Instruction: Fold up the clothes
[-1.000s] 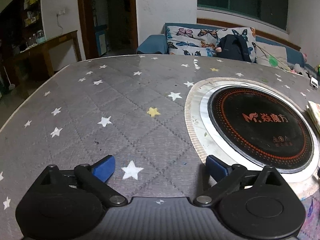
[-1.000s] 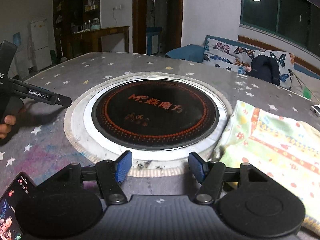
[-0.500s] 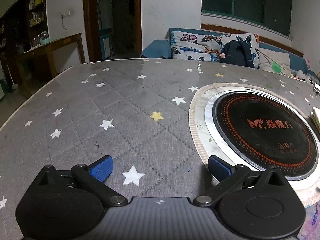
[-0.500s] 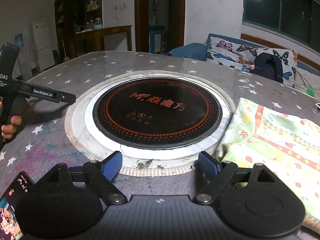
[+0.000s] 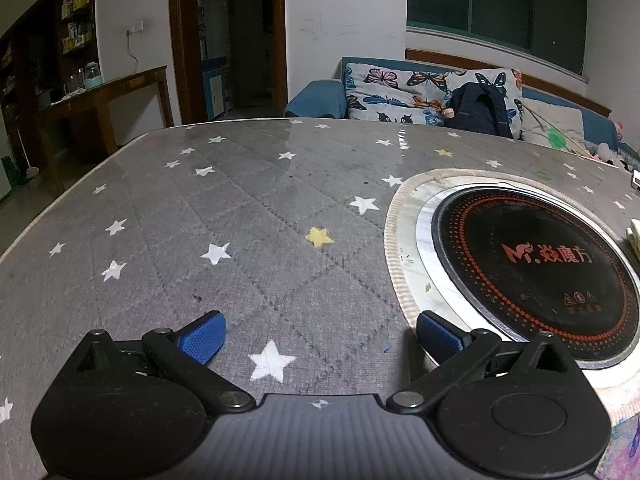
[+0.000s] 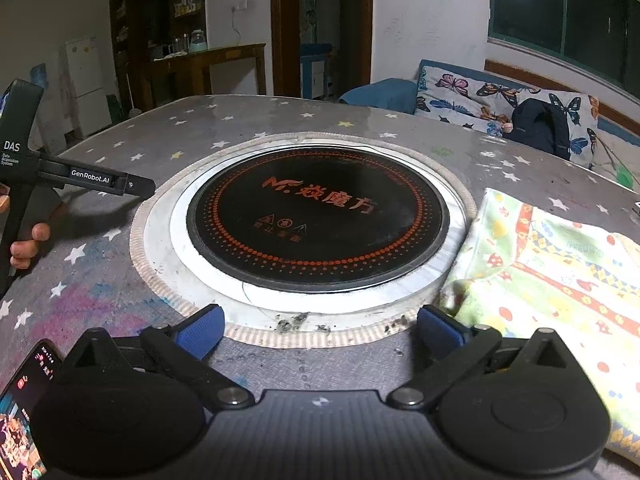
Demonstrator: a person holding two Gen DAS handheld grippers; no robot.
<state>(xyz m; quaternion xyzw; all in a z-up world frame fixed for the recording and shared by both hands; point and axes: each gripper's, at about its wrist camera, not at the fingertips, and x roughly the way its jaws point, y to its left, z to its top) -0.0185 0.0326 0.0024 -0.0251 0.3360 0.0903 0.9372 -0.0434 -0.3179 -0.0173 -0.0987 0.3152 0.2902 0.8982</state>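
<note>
— Where is the cloth [image 6: 560, 272] lying?
— Right of the hotplate [image 6: 320, 216], beside the right gripper [image 6: 320, 328].
— Grippers?
— Both are gaping, empty; the left gripper [image 5: 320, 332] is hovering over the starred table cover [image 5: 240, 240].

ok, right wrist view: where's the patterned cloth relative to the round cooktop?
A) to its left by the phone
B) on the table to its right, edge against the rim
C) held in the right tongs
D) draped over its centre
B: the patterned cloth lies on the table right of the round cooktop, its edge at the rim; the right tongs are open and empty.
</note>
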